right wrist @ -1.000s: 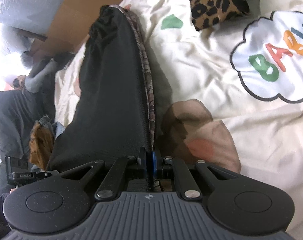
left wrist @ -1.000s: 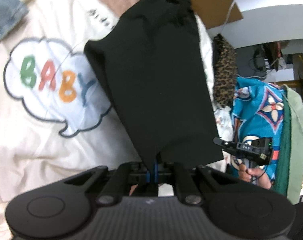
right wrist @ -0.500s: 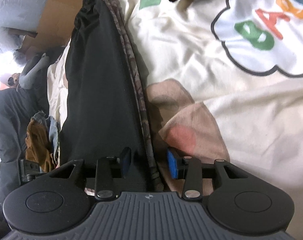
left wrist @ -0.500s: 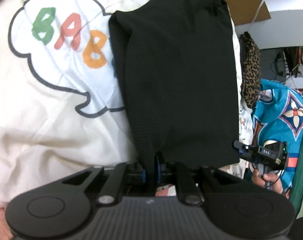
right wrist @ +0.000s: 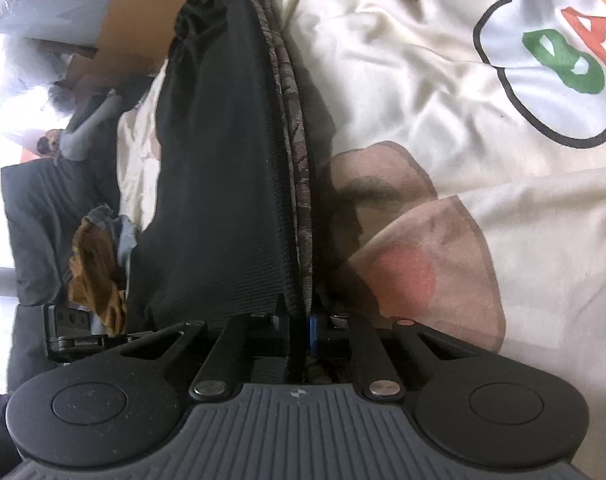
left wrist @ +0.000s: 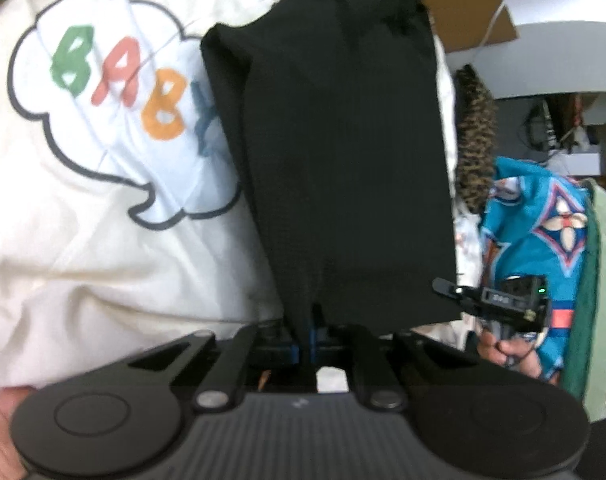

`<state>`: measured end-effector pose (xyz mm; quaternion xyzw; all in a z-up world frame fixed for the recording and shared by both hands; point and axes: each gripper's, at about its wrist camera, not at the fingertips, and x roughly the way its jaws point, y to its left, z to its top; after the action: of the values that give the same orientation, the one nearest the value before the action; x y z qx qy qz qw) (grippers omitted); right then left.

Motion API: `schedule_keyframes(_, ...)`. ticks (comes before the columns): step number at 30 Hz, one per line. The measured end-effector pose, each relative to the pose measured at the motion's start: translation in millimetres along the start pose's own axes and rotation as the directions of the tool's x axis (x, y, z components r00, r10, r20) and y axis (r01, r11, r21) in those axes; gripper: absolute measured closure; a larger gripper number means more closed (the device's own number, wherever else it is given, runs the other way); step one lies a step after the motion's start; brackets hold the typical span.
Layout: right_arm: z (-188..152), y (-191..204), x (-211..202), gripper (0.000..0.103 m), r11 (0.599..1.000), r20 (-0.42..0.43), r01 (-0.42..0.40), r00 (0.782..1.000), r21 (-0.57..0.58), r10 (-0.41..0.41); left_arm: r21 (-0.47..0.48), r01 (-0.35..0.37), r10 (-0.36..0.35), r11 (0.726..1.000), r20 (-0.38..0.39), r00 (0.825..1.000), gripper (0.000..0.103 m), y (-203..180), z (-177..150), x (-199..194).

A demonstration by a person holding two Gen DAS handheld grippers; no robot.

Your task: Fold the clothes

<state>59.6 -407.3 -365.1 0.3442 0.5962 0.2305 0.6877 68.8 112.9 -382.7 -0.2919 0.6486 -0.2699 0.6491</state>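
Note:
A black garment (left wrist: 343, 152) with a gathered waistband and a patterned edge trim (right wrist: 299, 184) hangs stretched between the two grippers above the cream bed sheet (left wrist: 83, 248). My left gripper (left wrist: 309, 342) is shut on one lower corner of it. My right gripper (right wrist: 303, 328) is shut on the other corner, by the trim; the cloth (right wrist: 219, 168) runs away from it to the far waistband. The right gripper's body also shows in the left wrist view (left wrist: 503, 304), held by a hand.
The sheet carries a "BABY" cloud print (left wrist: 115, 92) and a brown bear print (right wrist: 415, 264). A leopard-print piece (left wrist: 473, 128) and a blue patterned garment (left wrist: 543, 232) lie at the bed's edge. A cardboard box (right wrist: 131, 8) and a pile of clothes (right wrist: 95, 264) lie beyond.
My right gripper opened half a second ago and has closed again on the garment's trimmed edge. My left gripper kept its hold while the garment shifted over the "BABY" print.

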Motion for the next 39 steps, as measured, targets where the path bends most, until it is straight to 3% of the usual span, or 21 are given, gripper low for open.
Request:
schedule_keyframes(5, -9, 10, -2, 0.098, 0.999, -0.014, -0.045, 0.999, 0.008, 0.045, 0.037, 0.018, -0.018, 0.999, 0.014, 1.000, 0.099, -8, 10, -32)
schedule_keyframes(11, -26, 24, 8, 0.098, 0.998, -0.048, -0.061, 0.997, 0.002, 0.061, 0.068, -0.049, 0.048, 0.996, 0.016, 0.999, 0.099, -7, 20, -55)
schedule_keyframes(14, -35, 31, 13, 0.098, 0.998, -0.064, -0.068, 0.996, 0.000, 0.068, 0.055, -0.074, 0.074, 0.996, 0.010, 0.997, 0.099, -2, 21, -48)
schedule_keyframes(19, -46, 28, 17, 0.097, 1.000, -0.023, -0.012, 1.000, -0.007, 0.011, 0.042, -0.118, 0.119, 0.992, -0.033, 0.992, 0.098, 11, 13, -31)
schedule_keyframes(24, -49, 21, 20, 0.092, 1.000, -0.008, 0.004, 1.000, 0.006, -0.003, 0.023, -0.160, 0.161, 0.987, -0.035, 0.986, 0.086, 12, 13, -21)
schedule_keyframes(27, -49, 15, 24, 0.076, 0.999, 0.001, 0.001, 1.000, 0.033, -0.001, -0.002, -0.151, 0.151, 0.988, -0.036, 0.988, 0.077, 18, 15, -14)
schedule_keyframes(33, -45, 12, 29, 0.075, 0.999, -0.001, -0.024, 1.000, 0.037, 0.025, -0.015, -0.113, 0.112, 0.994, -0.038, 0.993, 0.067, 23, 17, -6)
schedule_keyframes(39, -43, 14, 34, 0.075, 1.000, -0.004, -0.019, 1.000, 0.024, 0.019, -0.028, -0.075, 0.074, 0.997, -0.037, 0.997, 0.069, 28, 15, -4)
